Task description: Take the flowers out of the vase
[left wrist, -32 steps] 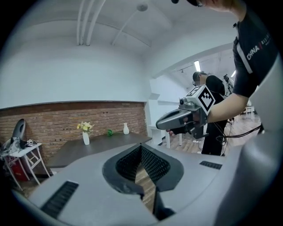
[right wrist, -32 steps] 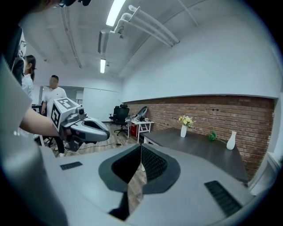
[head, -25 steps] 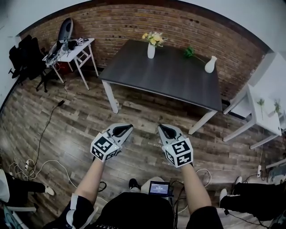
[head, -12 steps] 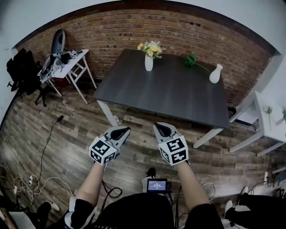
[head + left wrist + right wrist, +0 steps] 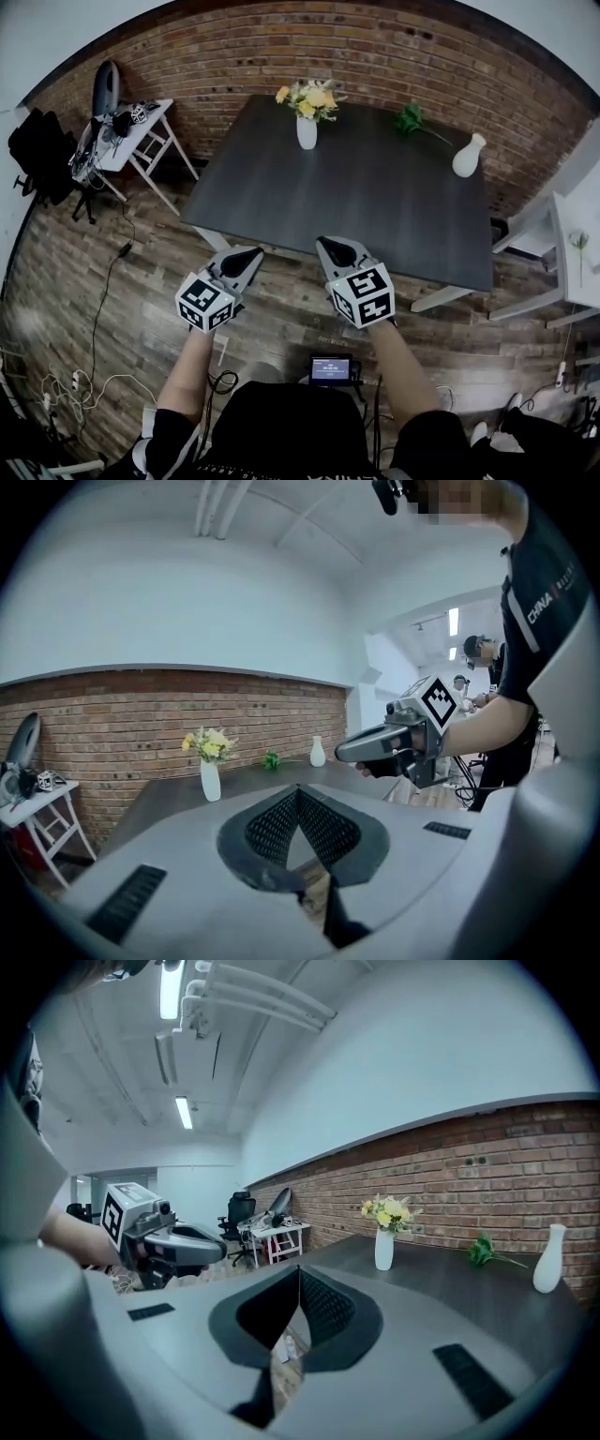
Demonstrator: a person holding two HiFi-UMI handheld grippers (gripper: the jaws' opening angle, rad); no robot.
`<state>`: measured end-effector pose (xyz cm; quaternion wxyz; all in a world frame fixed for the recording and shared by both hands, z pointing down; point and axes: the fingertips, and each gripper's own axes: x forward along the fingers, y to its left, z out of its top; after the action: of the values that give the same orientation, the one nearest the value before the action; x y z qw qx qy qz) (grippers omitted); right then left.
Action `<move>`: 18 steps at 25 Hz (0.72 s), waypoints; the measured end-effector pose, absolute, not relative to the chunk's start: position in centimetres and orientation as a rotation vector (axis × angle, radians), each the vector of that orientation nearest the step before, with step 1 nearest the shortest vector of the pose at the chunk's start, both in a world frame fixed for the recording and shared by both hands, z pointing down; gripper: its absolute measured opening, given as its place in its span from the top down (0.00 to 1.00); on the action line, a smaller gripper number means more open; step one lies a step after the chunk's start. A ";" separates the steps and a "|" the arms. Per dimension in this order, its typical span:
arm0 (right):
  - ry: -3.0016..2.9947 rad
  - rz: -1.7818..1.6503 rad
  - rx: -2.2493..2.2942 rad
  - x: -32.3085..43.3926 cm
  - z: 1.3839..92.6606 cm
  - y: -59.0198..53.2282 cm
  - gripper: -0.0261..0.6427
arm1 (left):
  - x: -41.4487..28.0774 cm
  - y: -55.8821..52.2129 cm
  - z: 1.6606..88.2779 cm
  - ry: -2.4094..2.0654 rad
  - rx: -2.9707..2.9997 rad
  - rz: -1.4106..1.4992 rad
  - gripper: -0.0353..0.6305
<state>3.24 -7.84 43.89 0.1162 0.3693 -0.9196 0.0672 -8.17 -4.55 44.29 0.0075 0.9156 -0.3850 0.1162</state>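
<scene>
A white vase (image 5: pixel 307 132) with yellow and white flowers (image 5: pixel 307 97) stands at the far side of the dark table (image 5: pixel 356 197); it also shows as the vase (image 5: pixel 210 781) and the vase (image 5: pixel 383 1249) in the gripper views. My left gripper (image 5: pixel 255 253) is shut and empty, just short of the table's near edge. My right gripper (image 5: pixel 324 246) is shut and empty too, its tip over that near edge. Both are far from the vase.
A second, empty white vase (image 5: pixel 468 156) and a green sprig (image 5: pixel 410 118) lie at the table's far right. A brick wall (image 5: pixel 309 47) runs behind. A white side table (image 5: pixel 127 131) with gear stands left, another white table (image 5: pixel 572 253) right. Cables (image 5: pixel 84 375) trail on the wooden floor.
The person has walked forward; the table and vase have come closer and lower in the head view. Both grippers stay shut and now reach the table's near edge.
</scene>
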 end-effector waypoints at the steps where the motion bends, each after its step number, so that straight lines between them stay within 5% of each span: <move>1: -2.689 0.206 1.083 3.0 44.1 -8.7 0.95 | -8.5 -5.5 44.4 -1.204 2.855 0.363 0.95; 18: -2.592 0.280 1.317 -3.3 44.0 -26.2 0.95 | -14.3 -25.5 45.9 -0.924 2.952 0.317 0.95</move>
<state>-3.30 -26.20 43.96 0.1101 0.4482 -0.8820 0.0951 -14.26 -25.53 45.87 0.0158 0.9493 -0.2971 0.1019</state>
